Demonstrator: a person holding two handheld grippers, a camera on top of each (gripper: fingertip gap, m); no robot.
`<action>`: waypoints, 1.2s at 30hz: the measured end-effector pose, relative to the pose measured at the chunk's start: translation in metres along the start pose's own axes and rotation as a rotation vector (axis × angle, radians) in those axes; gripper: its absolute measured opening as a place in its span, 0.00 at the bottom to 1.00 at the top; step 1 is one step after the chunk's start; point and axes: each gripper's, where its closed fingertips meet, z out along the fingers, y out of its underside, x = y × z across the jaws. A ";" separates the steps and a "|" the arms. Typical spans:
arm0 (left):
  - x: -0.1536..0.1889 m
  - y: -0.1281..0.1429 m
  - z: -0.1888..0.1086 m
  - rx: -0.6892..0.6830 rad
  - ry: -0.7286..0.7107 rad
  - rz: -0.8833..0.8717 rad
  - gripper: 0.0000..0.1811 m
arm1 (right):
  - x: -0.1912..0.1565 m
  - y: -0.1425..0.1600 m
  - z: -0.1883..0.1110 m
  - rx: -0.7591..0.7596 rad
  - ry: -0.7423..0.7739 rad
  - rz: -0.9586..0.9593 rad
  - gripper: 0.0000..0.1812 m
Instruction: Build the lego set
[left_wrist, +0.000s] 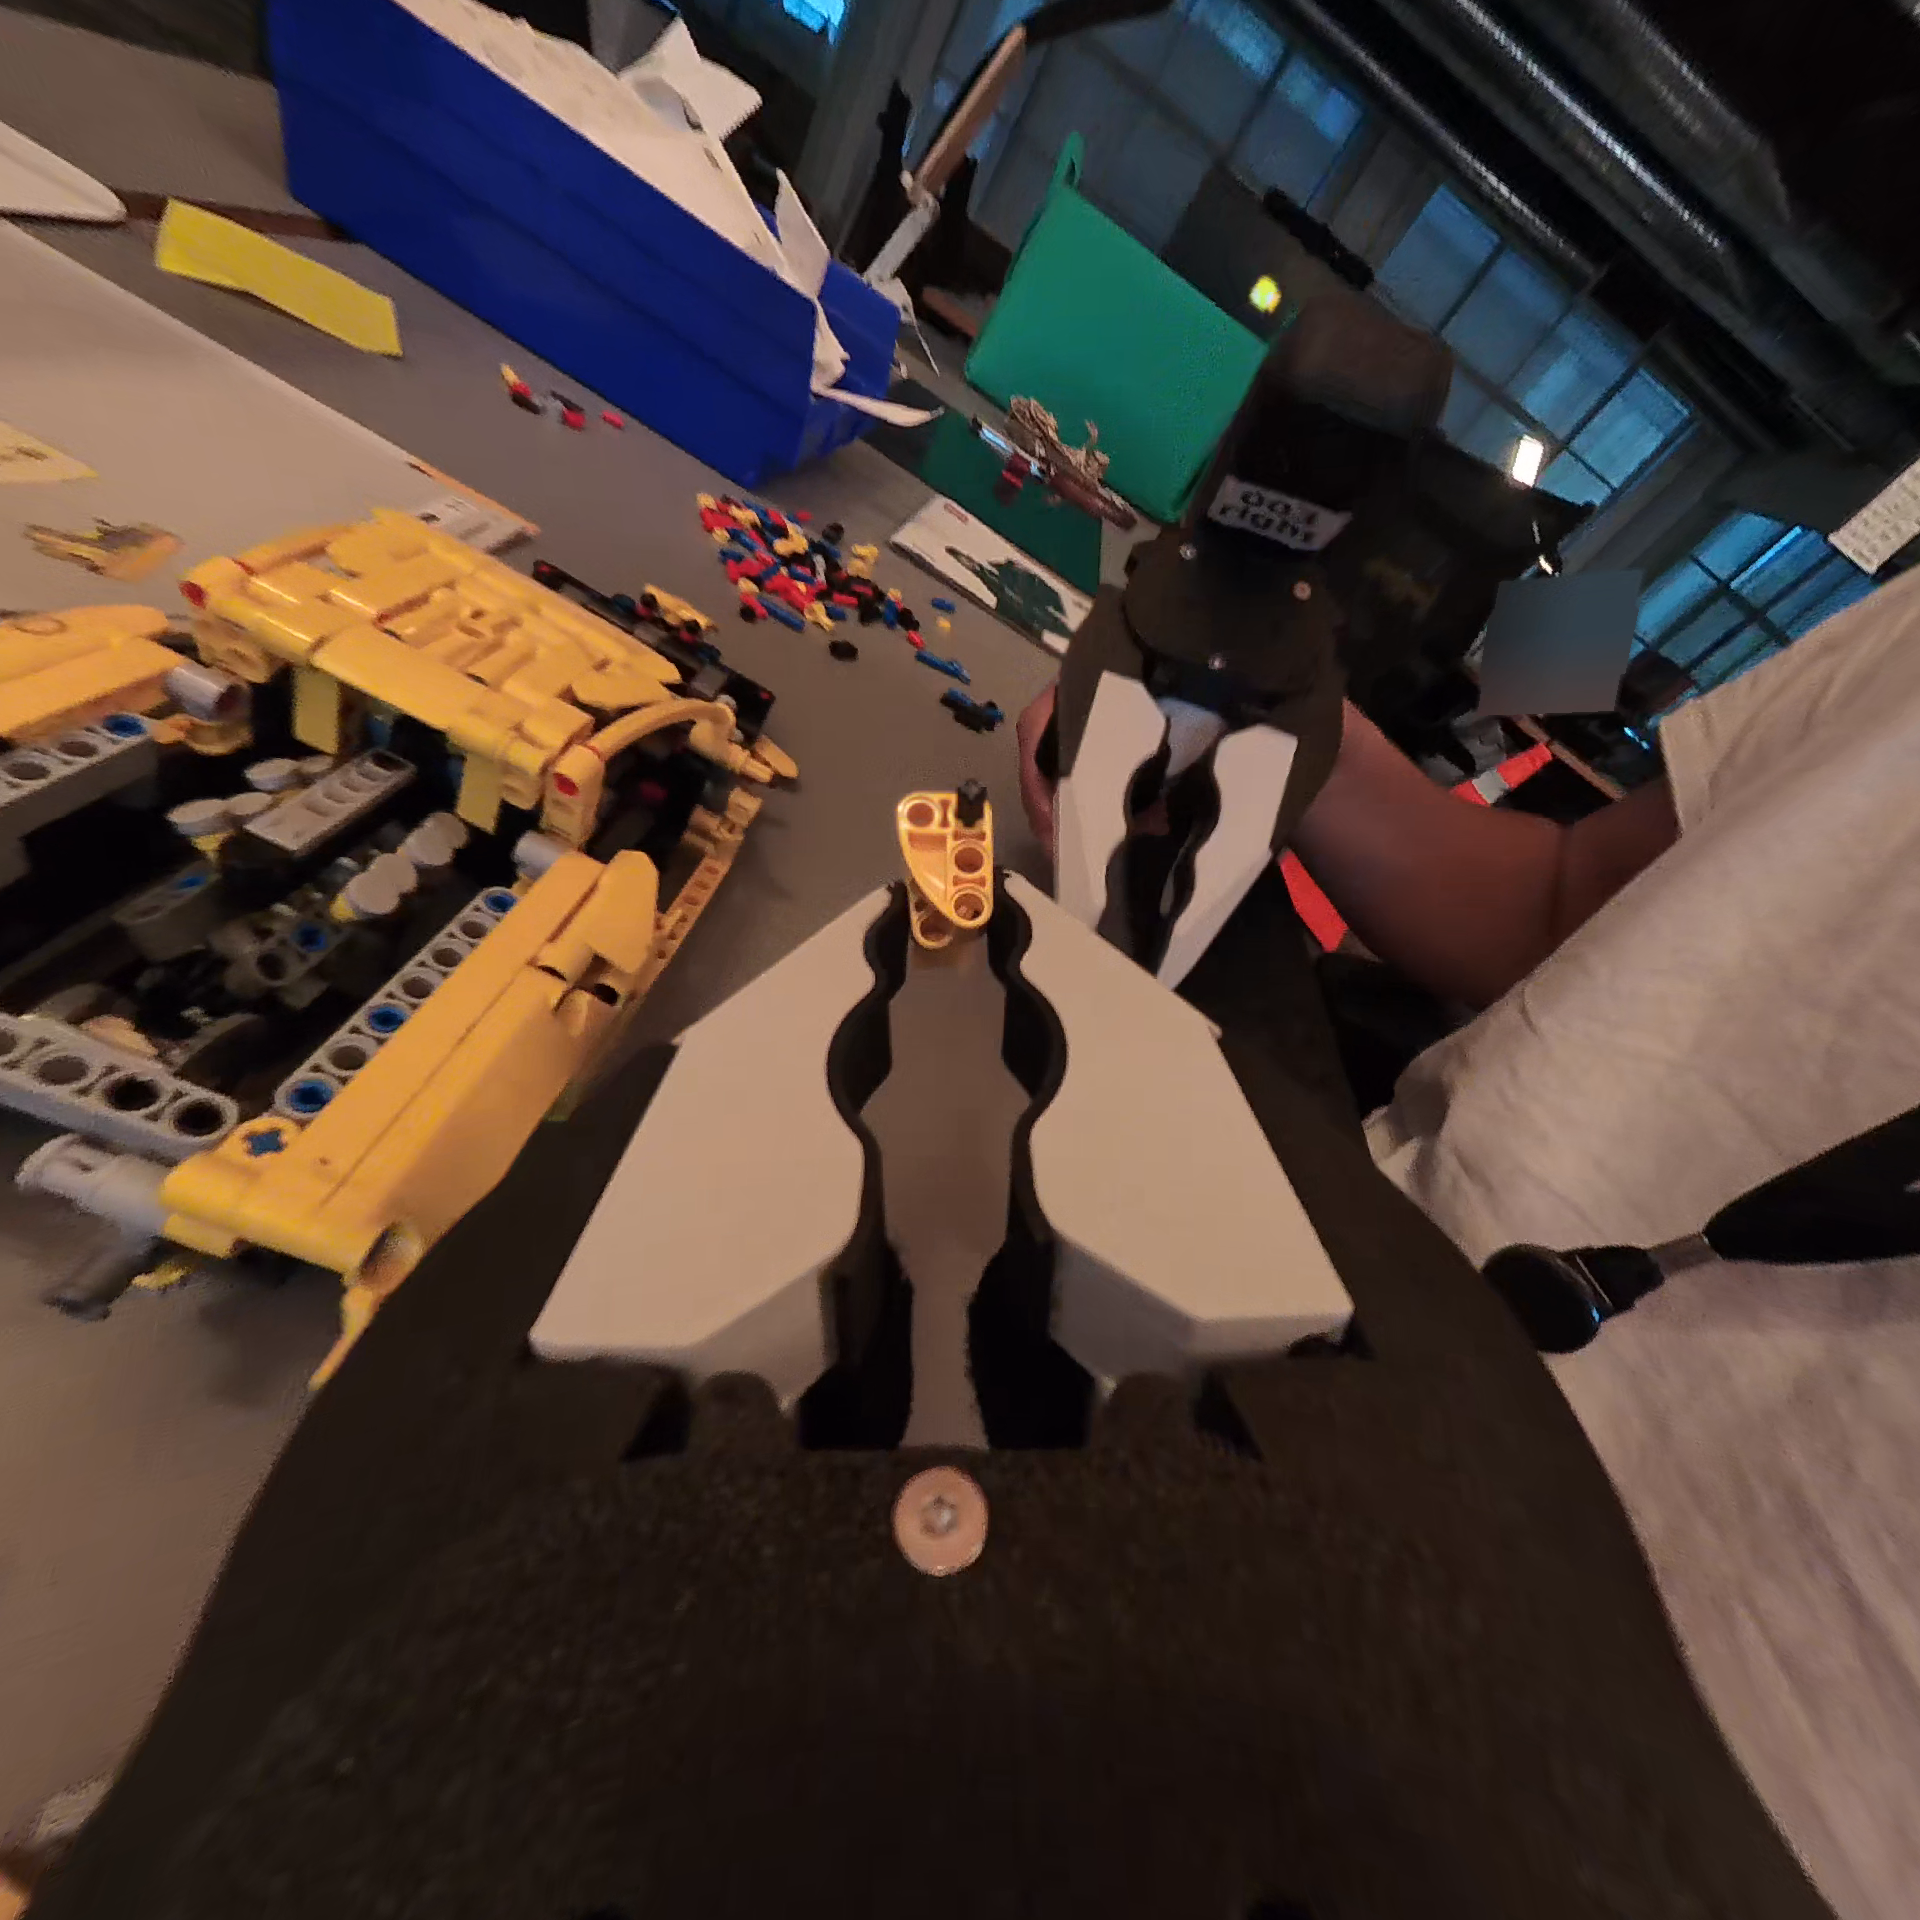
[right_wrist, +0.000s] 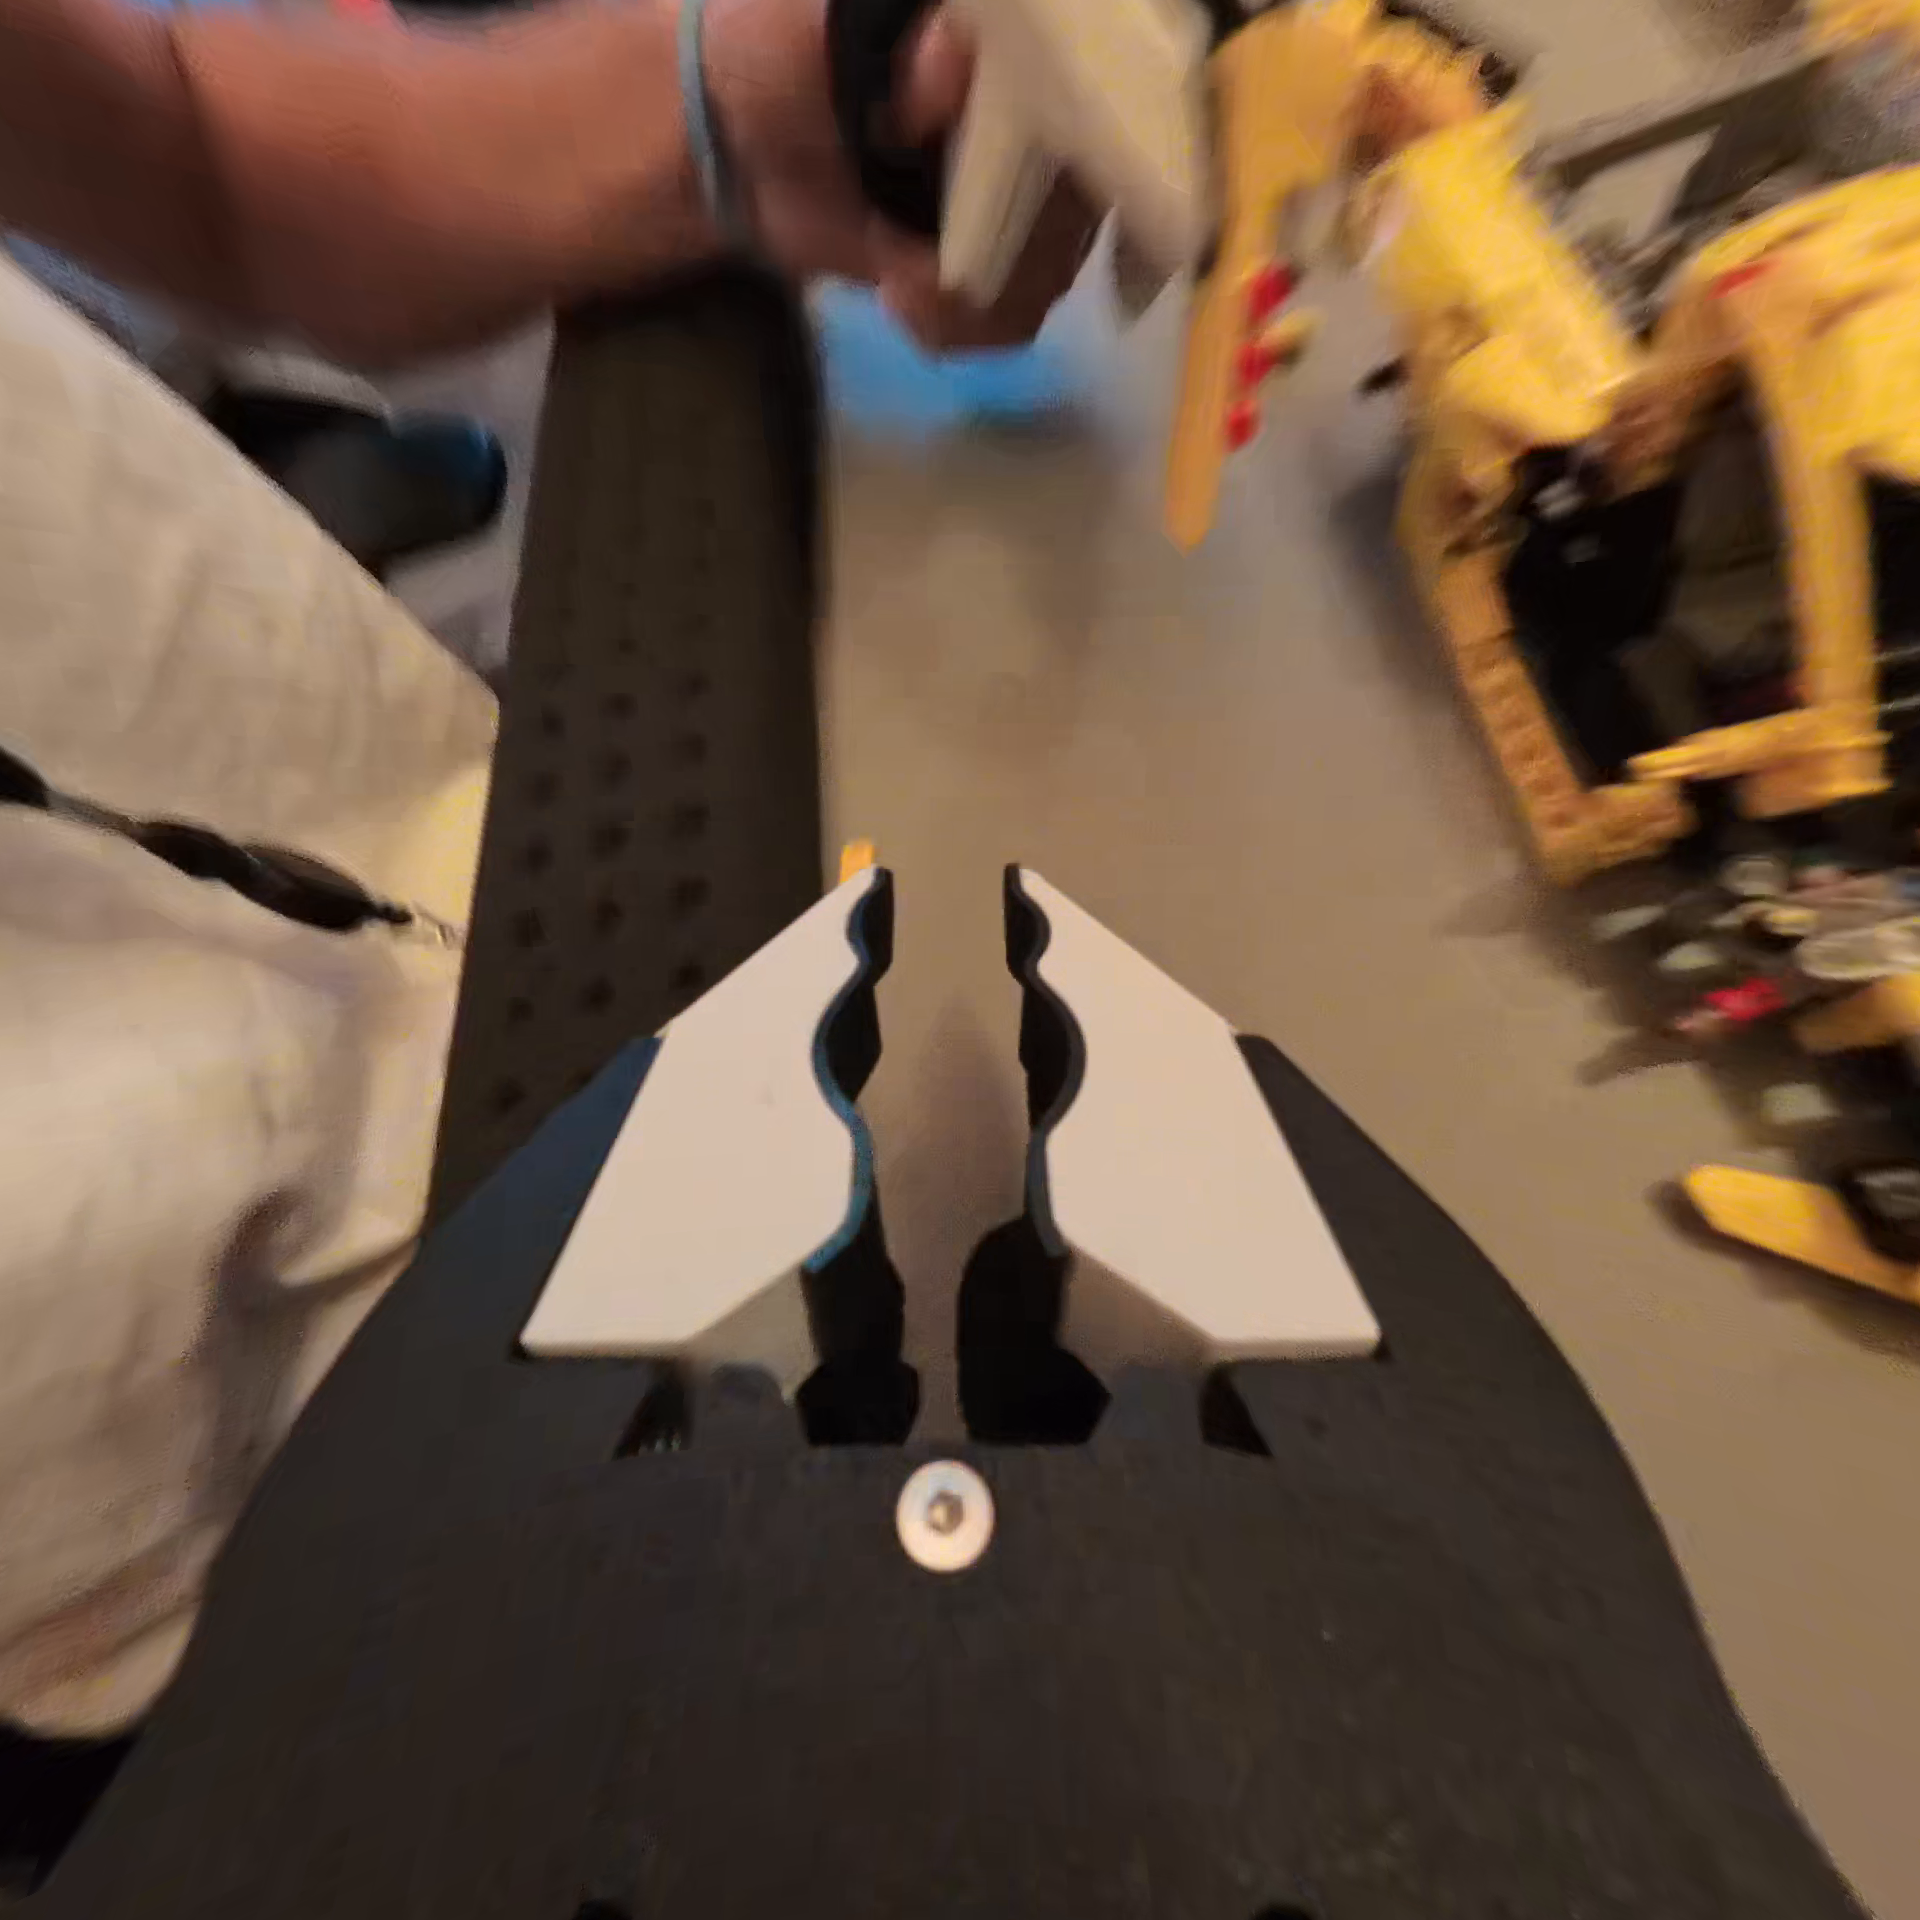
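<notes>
Left gripper (left_wrist: 948, 904): fingers closed on the lower end of a small yellow lego piece (left_wrist: 943, 857) with round holes, a black pin (left_wrist: 971, 802) in its top corner; piece held upright above the grey surface (left_wrist: 582, 488). Right gripper (right_wrist: 945, 878): fingers parted by a narrow gap, nothing between them. Part-built yellow lego vehicle (left_wrist: 416, 831) sits on the surface left of the held piece; loose bricks (left_wrist: 821, 582) scattered beyond it, near a blue bin (left_wrist: 540, 218)
</notes>
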 end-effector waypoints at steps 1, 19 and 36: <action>0.001 0.003 0.003 -0.017 0.009 0.003 0.08 | -0.005 0.011 0.008 -0.061 -0.003 -0.035 0.09; -0.008 0.021 0.006 -0.123 -0.063 0.048 0.08 | 0.038 0.014 0.014 -0.213 0.229 -0.252 0.11; 0.004 0.100 -0.005 -0.566 -0.048 0.253 0.07 | 0.032 0.008 0.021 -0.136 0.350 -0.128 0.11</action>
